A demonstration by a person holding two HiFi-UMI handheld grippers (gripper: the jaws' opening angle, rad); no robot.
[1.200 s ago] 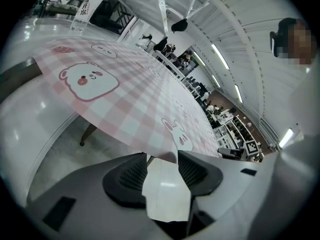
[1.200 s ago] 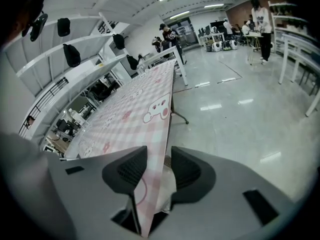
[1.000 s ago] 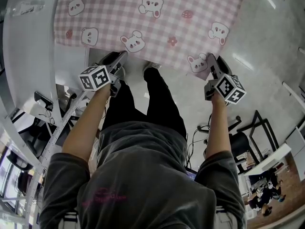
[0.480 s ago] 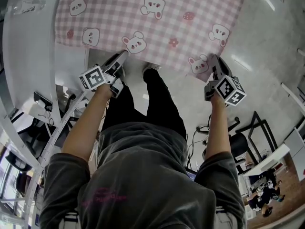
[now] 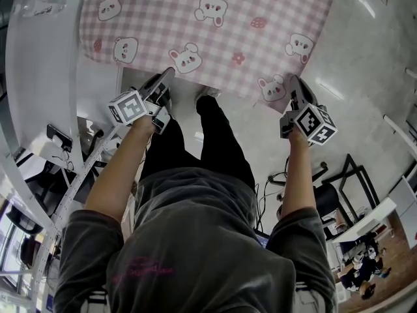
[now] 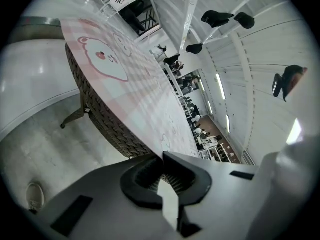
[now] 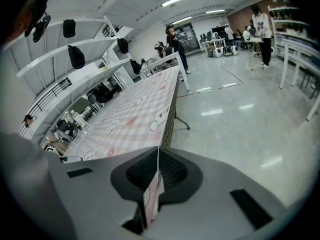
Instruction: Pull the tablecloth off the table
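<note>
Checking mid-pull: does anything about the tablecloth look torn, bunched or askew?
Nothing stands out. The tablecloth lies flat and untorn, its near edge pinched in the left gripper and the right gripper.

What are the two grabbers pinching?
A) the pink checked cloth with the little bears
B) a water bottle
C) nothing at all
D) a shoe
A: the left gripper and the right gripper each have their jaws closed on the near edge of the pink checked tablecloth printed with bears.
</note>
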